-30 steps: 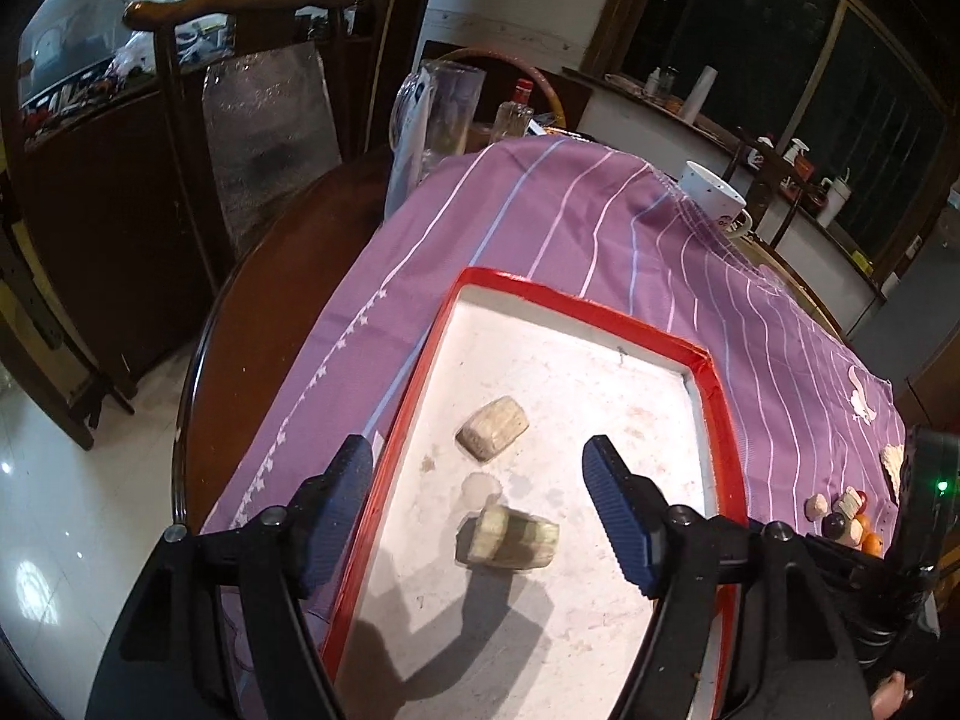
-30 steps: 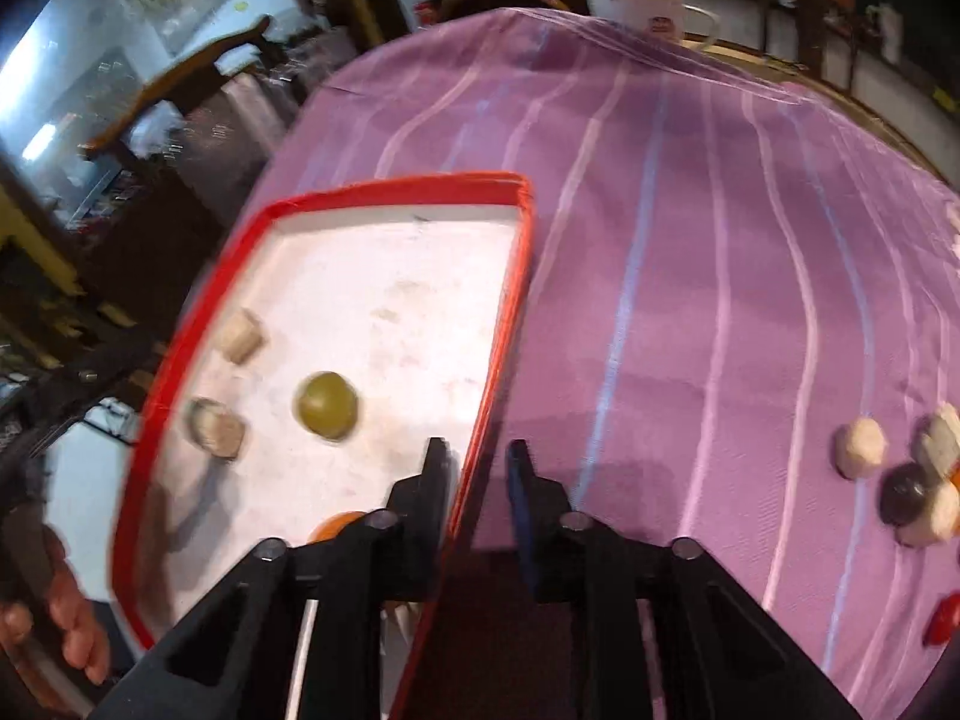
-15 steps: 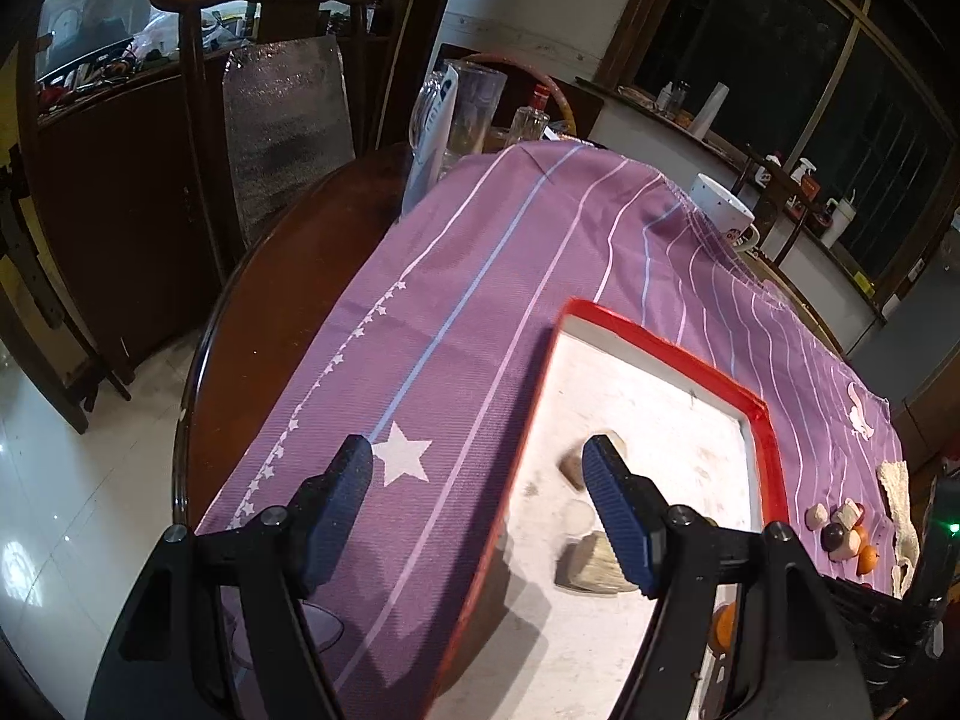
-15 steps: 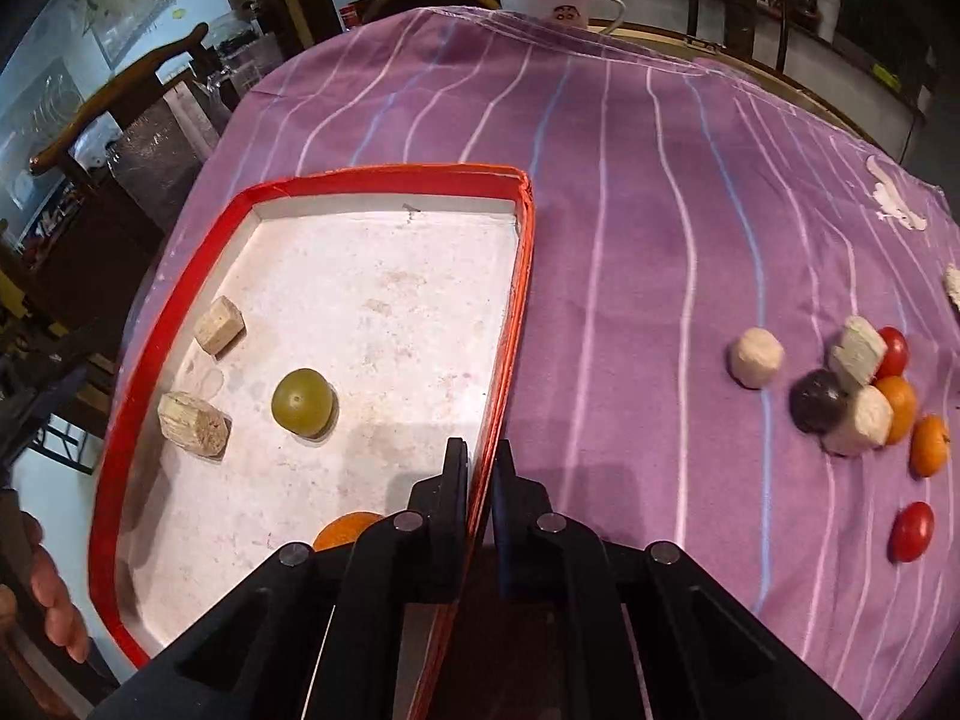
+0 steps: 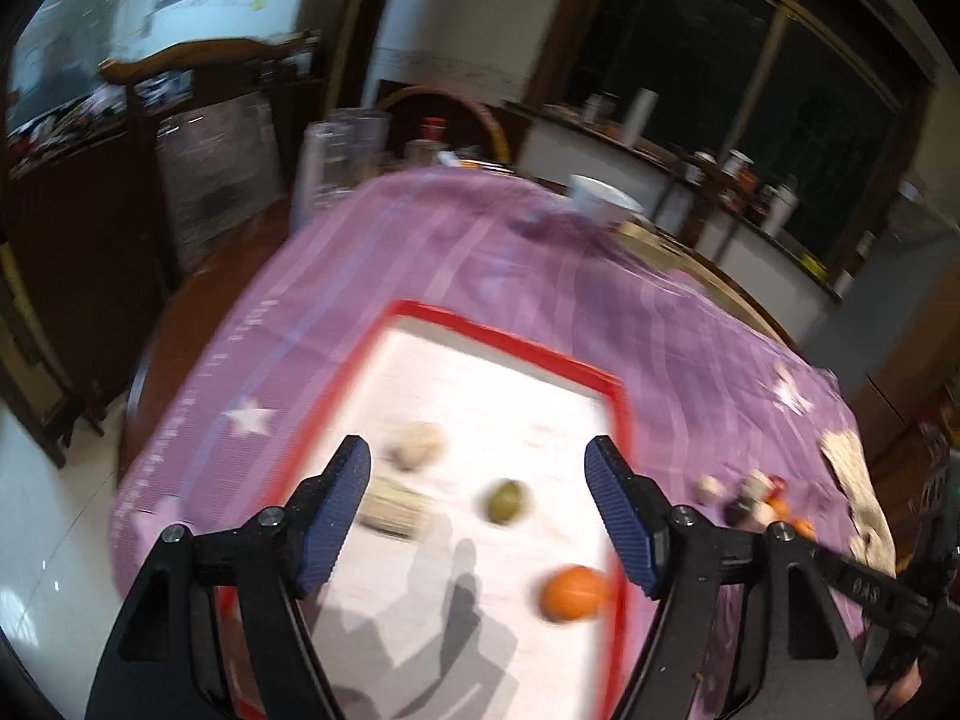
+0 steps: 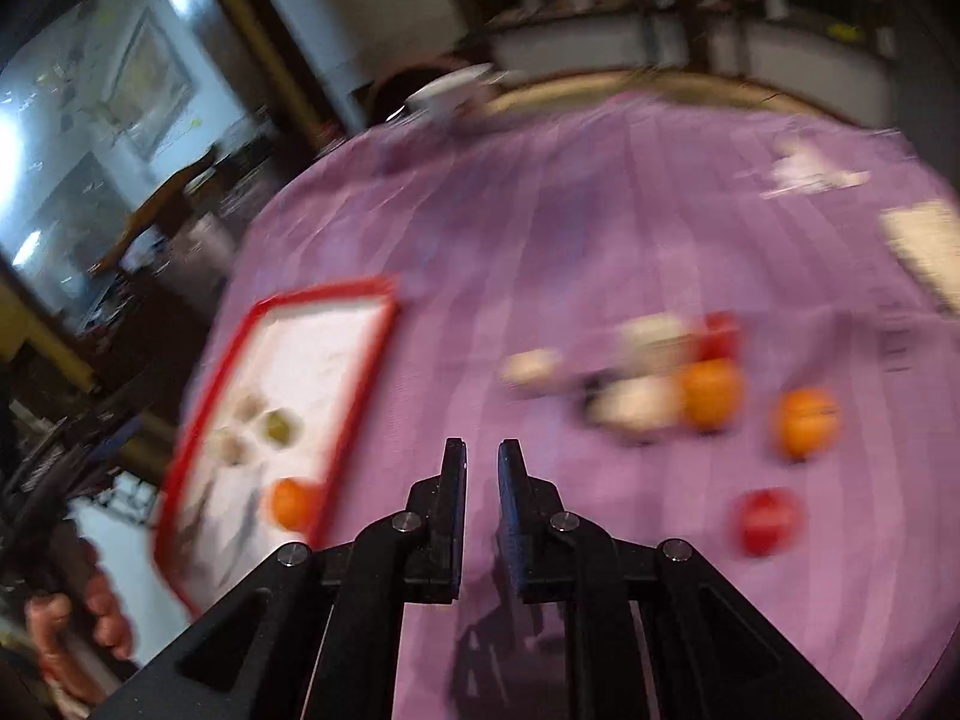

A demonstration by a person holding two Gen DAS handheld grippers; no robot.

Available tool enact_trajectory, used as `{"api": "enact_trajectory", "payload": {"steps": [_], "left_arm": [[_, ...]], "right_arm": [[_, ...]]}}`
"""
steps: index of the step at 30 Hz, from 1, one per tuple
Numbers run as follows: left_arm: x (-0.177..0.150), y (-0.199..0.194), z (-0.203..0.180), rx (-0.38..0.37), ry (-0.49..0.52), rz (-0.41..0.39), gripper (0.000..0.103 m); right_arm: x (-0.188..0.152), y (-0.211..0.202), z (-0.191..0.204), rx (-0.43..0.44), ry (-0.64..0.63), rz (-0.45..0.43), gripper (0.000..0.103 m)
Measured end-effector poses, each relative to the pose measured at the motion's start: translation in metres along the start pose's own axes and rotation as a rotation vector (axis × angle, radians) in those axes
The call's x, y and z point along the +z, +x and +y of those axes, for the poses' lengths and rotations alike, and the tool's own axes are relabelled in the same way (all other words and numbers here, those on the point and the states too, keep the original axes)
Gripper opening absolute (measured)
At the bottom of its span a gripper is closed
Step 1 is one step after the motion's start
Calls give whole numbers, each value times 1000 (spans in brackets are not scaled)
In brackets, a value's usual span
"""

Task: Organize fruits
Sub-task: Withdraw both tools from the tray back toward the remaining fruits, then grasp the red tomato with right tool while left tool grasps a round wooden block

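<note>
Both views were motion-blurred, fruit pile at centre right smeared, tray cut by the bottom edge.
</note>
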State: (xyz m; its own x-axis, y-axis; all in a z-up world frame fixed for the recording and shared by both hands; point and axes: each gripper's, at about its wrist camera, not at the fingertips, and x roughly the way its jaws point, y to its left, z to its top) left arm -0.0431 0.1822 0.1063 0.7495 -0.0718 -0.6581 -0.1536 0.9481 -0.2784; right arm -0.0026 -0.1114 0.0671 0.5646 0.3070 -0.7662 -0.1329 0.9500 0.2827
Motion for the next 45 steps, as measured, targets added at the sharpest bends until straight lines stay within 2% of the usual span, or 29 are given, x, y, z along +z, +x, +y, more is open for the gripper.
{"api": "enact_trajectory", "payload": {"steps": [2, 5, 8, 11, 14, 20, 26, 31, 35, 37, 40, 45], "left_arm": [[-5, 3, -26, -29, 39, 11, 74], [-15, 14, -66, -53, 112, 34, 74], [-29, 28, -98, -67, 171, 64, 74], [-39, 41, -127, -76, 219, 108, 74], [-47, 48, -148, -86, 253, 130, 74], [-58, 56, -174, -71, 322, 139, 74], [-68, 76, -178, -61, 345, 176, 74], [-68, 85, -174, -101, 331, 203, 74], [-65, 91, -173, -136, 340, 202, 74], [-66, 98, -176, -147, 354, 214, 74], [-71, 107, -187, -146, 388, 226, 74], [-79, 111, -220, -139, 522, 194, 74]], "right_arm": [[-2, -14, -31, -76, -2, -28, 14], [-13, -25, -75, -153, 23, -14, 14], [-21, -29, -113, -166, 72, 18, 14], [-26, -31, -134, -170, 86, 26, 14], [-29, -30, -149, -138, 98, 32, 14], [-32, -27, -157, -70, 101, 31, 14], [-30, -33, -155, -35, 87, -36, 14], [-26, -32, -153, -3, 85, -72, 14], [-28, -26, -147, 28, 44, -63, 14], [-32, -18, -140, 58, 13, -30, 14], [-37, -9, -131, 77, -22, -14, 14], [-37, -8, -121, 62, -84, -38, 14]]}}
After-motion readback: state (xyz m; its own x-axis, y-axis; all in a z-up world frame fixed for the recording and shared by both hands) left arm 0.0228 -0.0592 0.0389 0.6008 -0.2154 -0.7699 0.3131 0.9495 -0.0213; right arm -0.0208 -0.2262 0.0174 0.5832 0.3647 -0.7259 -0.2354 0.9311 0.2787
